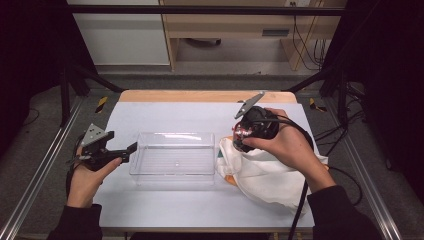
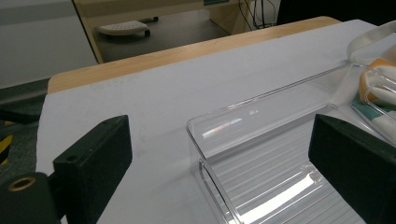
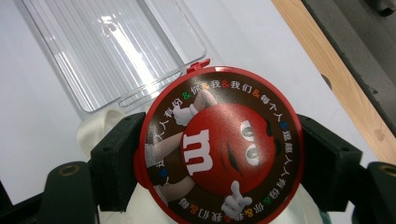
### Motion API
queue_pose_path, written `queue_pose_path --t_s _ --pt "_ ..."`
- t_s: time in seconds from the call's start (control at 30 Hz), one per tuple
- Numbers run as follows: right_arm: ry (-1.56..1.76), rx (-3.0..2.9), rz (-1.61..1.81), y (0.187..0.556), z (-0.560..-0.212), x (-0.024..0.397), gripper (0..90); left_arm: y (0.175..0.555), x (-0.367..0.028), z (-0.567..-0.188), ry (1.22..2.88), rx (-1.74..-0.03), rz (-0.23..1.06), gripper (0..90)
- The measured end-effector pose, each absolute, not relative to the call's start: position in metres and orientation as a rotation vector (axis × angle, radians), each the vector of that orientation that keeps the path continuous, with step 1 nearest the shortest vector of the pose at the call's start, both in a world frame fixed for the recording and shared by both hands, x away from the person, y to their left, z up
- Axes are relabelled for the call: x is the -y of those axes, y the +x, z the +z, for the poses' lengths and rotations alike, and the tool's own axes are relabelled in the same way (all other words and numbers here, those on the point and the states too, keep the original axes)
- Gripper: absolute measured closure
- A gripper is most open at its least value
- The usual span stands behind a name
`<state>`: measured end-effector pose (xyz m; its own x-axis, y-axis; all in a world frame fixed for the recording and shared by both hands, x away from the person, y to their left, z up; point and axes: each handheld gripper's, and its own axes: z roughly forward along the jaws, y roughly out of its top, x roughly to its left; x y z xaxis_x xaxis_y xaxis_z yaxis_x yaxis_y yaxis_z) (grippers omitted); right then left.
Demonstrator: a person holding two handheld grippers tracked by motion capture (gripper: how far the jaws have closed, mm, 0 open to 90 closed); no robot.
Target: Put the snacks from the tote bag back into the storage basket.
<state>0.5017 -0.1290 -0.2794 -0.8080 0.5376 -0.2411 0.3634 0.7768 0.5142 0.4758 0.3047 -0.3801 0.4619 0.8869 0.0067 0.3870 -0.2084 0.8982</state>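
Nearest the person's edge of the white surface (image 1: 165,210), two forearms in dark sleeves come in from below, each hand holding a two-jaw tool. At the right side lies a cream cloth bag (image 1: 265,172), slumped open, with something orange and green showing at its mouth beside the clear box. Just above the bag's mouth the right tool (image 1: 242,134) grips a round red candy tin (image 3: 219,147) across its width, both black jaws pressed against its rim. The lid shows a red cartoon candy character with a white letter m, ringed by small coloured characters, and a small red tab juts from the rim. The tin is held off the surface, over the bag and close to the right end of the box. At the left side the left tool (image 1: 131,148) is open and holds nothing, its jaws standing wide just beside the left end of a clear plastic box (image 1: 172,157). This box sits in the middle of the surface, rectangular, ribbed on its floor and empty. The work appears to be moving things from the bag into the box, and it looks barely begun: one tin is out and lifted but not yet set down, and the bag seems to hold more. Along the far edge runs a strip of bare wood.
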Motion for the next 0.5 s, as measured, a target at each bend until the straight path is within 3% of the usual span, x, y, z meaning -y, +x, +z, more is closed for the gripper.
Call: queue_pose_path --t_s 0.5 --pt "0.652 -2.62 0.681 0.523 -0.287 0.109 24.8 0.476 -0.303 -0.382 1.79 -1.071 0.674 4.8"
